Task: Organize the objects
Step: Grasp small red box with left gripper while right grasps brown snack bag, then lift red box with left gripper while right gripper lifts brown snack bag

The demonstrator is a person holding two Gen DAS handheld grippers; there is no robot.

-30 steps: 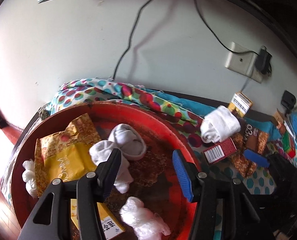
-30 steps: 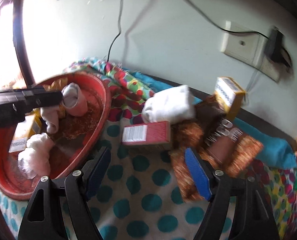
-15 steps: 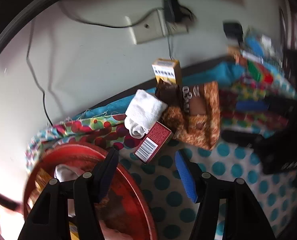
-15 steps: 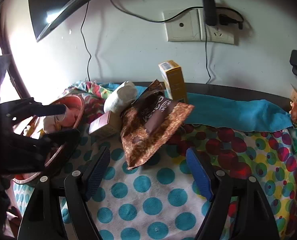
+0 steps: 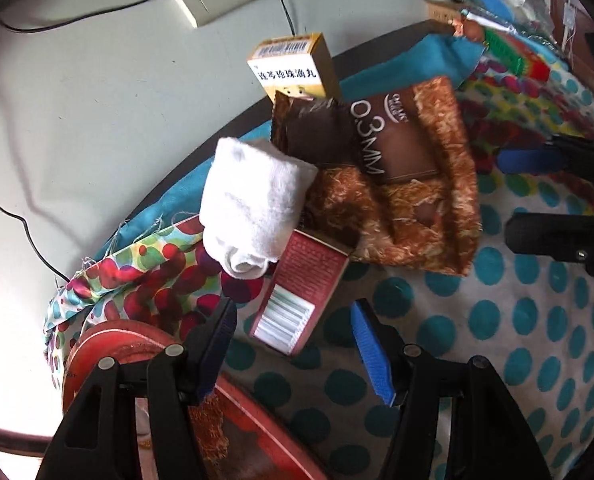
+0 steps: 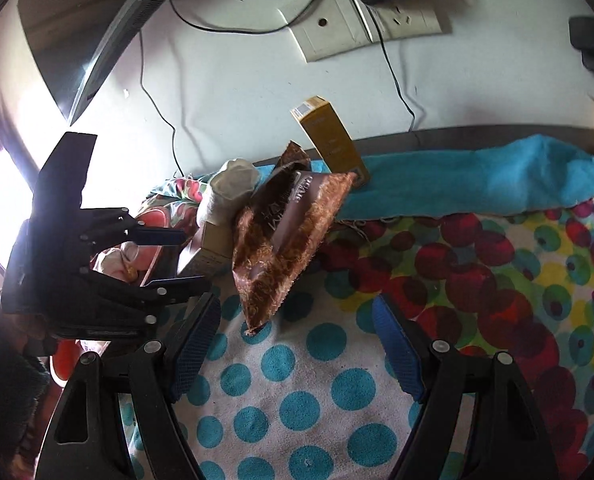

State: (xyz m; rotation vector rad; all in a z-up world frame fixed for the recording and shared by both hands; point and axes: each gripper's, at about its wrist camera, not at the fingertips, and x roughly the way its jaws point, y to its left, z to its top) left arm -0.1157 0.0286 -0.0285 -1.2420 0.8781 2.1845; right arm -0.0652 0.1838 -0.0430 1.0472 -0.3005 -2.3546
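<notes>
- Tongs on the left (image 5: 293, 344) stand open and empty; their jaws have just been opening, and the near end of a red box (image 5: 297, 292) lies in the gap between them, untouched by the pads.
- Tongs on the right (image 6: 297, 344) also stand wide open with nothing held, above the dotted cloth (image 6: 321, 396) on the counter.
- Red box lies flat on the cloth, barcode end nearest the left tongs, its far end tucked under a rolled white sock (image 5: 253, 216).
- Brown snack bag (image 5: 401, 176) leans just right of the sock, overlapping the far corner of the red box.
- Yellow box (image 5: 293, 64) stands tilted behind the bag, near the wall.
- Red tray (image 5: 137, 340) sits at the near left, its rim just left of the red box; what lies inside is mostly hidden by the left tongs.
- Blue towel (image 6: 473, 176) runs along the far edge of the counter, to the right of the yellow box.
- Wall socket (image 6: 361, 28) with a cable plugged in is above the boxes.
</notes>
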